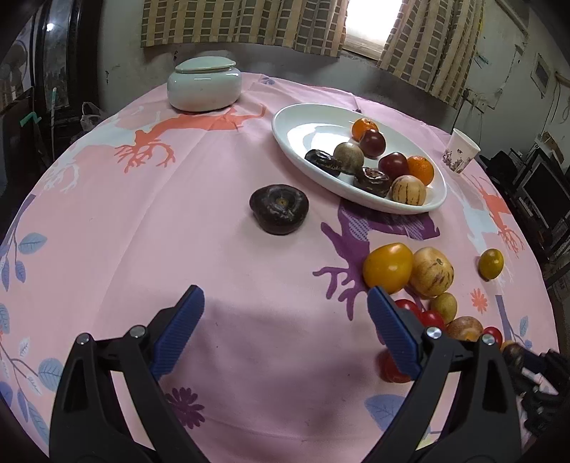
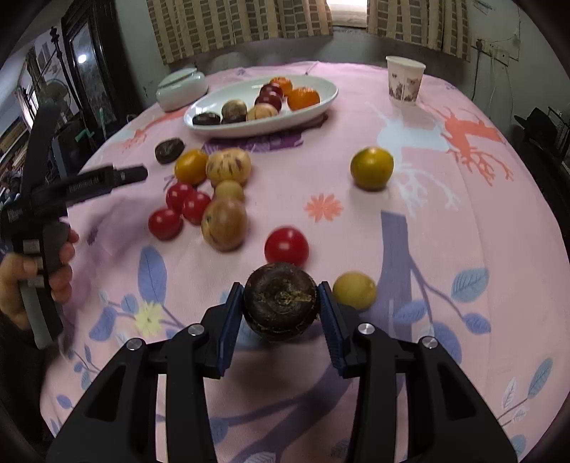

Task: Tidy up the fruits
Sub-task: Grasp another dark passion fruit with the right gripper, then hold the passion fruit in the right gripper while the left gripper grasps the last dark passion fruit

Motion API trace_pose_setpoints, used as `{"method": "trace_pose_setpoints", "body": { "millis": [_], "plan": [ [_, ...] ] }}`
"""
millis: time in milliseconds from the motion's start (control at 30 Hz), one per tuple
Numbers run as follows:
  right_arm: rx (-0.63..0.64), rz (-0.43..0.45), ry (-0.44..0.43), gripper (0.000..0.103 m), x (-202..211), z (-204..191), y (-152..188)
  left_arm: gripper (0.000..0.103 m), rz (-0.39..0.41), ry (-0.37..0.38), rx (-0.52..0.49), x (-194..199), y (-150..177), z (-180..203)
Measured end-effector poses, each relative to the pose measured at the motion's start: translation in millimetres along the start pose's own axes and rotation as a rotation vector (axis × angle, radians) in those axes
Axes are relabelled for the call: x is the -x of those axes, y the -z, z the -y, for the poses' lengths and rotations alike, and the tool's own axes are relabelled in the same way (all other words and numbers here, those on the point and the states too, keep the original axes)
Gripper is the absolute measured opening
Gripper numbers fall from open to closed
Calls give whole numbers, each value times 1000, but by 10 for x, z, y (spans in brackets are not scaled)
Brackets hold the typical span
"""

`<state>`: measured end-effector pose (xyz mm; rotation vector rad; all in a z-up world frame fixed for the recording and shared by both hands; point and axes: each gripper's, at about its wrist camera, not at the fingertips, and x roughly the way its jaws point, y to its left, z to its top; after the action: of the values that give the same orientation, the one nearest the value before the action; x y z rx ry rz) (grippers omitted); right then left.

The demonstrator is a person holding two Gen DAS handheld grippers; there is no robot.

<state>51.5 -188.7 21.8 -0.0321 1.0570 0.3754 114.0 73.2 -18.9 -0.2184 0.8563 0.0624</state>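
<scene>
Fruits lie in two groups on pink printed tablecloth: some already in white oval dish, rest loose on the cloth. Right gripper is clamped on a dark purple-brown round fruit, blue pads touching both its sides, stem scar facing the camera, near the front edge of the table in the right wrist view. Just beside it sit a small yellow fruit to the right and a red tomato behind. Further back a cluster: three red tomatoes, a brownish mottled fruit, a small tan one, a striped pale melon-like fruit touching a yellow-orange tomato. A greenish-yellow citrus sits alone, well apart on the right. Another dark fruit rests by itself on the cloth between the cluster and the dish. Dish holds oranges, dark red plums, dark wrinkled fruits, one striped one and one greenish-brown one. Left gripper hovers over bare cloth, jaws spread wide, nothing between them; a hand grips its handle at left edge of the right wrist view. Lidded pale ceramic jar stands at the far side, paper cup at far right, checked curtains behind.
</scene>
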Motion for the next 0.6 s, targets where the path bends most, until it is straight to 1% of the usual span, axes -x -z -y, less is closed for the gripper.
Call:
{"method": "trace_pose_setpoints", "body": {
  "millis": [133,200,233,300,367,433,500,533,600],
  "plan": [
    [-30,111,-73,43,122,-10,-275,95,2,-28,-1,-49,13,-16],
    [-58,140,-110,43,103,30,-321,95,-5,-44,-4,-89,18,-20],
    [-74,135,-133,43,67,63,-320,95,-13,-49,0,-120,22,-26],
    [-79,90,-152,43,-1,84,-303,94,-41,-70,10,-194,36,-38],
    [-76,90,-176,43,7,83,-277,94,-48,-102,20,-215,47,-41],
    [-65,91,-182,43,11,62,-265,95,-49,-108,31,-202,37,-46],
    [-56,90,-172,43,15,45,-255,98,-102,-95,67,-251,-3,-73],
    [-56,89,-171,43,14,43,-243,99,-115,-109,50,-272,-40,-51],
    [-50,89,-183,43,30,29,-224,99,-149,-173,-17,-364,-123,25]
  ]
}}
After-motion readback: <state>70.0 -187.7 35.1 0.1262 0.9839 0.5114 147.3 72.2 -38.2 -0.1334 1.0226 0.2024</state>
